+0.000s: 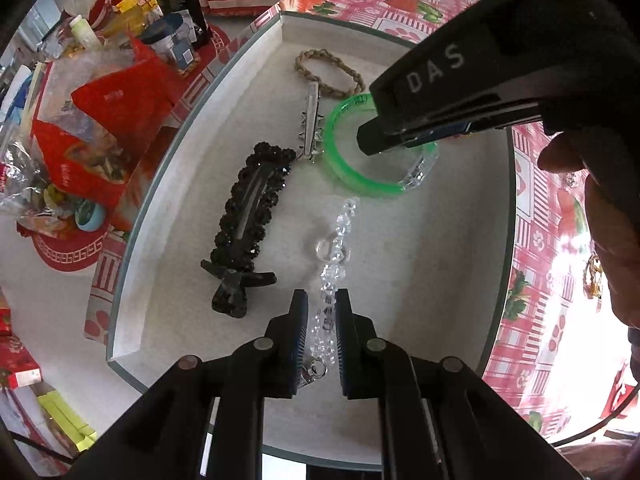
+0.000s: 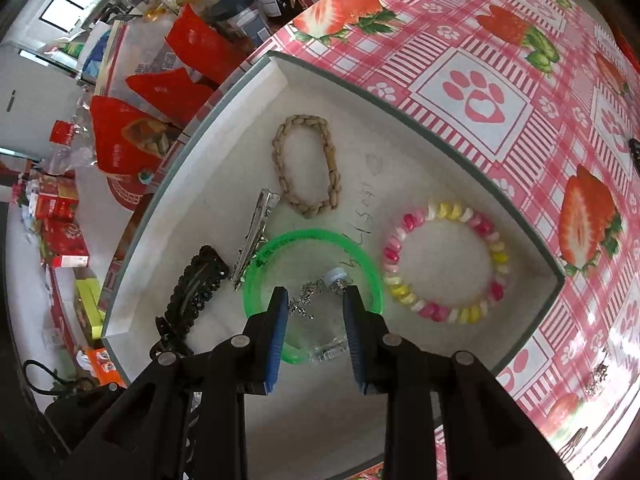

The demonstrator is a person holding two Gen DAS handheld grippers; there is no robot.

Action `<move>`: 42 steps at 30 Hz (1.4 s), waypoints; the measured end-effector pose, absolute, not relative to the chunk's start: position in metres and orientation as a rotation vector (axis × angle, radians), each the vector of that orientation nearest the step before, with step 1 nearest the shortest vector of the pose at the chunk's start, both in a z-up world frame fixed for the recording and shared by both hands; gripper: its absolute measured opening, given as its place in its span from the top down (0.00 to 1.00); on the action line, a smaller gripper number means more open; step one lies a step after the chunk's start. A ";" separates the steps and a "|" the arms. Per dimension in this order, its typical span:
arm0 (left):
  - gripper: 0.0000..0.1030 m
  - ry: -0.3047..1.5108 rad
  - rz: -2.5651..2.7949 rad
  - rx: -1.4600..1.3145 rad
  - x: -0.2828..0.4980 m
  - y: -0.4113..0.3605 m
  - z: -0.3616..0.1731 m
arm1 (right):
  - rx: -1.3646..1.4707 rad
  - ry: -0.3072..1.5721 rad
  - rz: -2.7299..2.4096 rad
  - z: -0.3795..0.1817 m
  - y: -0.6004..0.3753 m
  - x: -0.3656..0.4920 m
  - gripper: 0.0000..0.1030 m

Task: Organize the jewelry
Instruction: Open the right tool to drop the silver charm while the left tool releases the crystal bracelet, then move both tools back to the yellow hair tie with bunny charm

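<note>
Closest to the left wrist camera, the left tongs stand narrow on a clear crystal bead strand, its metal clasp hanging between the pads and the rest trailing onto the pale felt floor of the tray. My worry here: faceted beads are slick and the string is limp, so a loose release could let it pile or snag on the black beaded barrette lying just beside it.

Over at the right wrist view, the right tongs are partly parted, neither wide nor closed; whether the fine silver chain with a pale blue charm hangs from them or lies loose below, I cannot tell. It sits inside the ring of the glossy green bangle. Thin links tangle easily, and lowering them there could catch the bangle's clear faceted segment or the spiky metal clip touching its rim.

Farther back lie a pink, yellow and white bead bracelet and a braided tan cord loop, rough and matte. Beyond the tray wall the surface wears a slippery strawberry-print cloth, where anything dropped could slide
</note>
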State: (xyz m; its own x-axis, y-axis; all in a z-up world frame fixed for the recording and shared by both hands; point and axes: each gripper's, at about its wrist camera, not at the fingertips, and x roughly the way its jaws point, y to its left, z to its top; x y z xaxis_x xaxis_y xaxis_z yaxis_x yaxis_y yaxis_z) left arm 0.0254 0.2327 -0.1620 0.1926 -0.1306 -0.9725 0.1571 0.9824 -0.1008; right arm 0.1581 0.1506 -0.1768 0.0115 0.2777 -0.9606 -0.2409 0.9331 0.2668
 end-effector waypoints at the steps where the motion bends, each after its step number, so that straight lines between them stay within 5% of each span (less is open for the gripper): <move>1: 0.82 1.362 -0.196 0.025 0.025 0.232 -0.162 | 0.025 1.507 0.405 -0.177 0.151 0.159 0.69; 4: 0.82 1.364 -0.182 0.027 0.025 0.232 -0.161 | 0.027 1.510 0.409 -0.176 0.151 0.160 0.63; 6: 0.82 1.364 -0.172 0.032 0.026 0.232 -0.159 | 0.036 1.508 0.406 -0.176 0.153 0.161 0.50; 22: 0.80 1.364 -0.180 0.054 0.025 0.220 -0.139 | 0.240 1.415 0.311 -0.132 0.075 0.143 0.49; 25: 0.00 1.359 -0.172 0.049 0.027 0.219 -0.137 | 0.267 1.409 0.267 -0.129 0.052 0.134 0.49; 42: 0.00 1.327 -0.087 0.245 0.054 0.182 -0.123 | 0.417 1.425 -0.001 -0.138 -0.079 0.058 0.44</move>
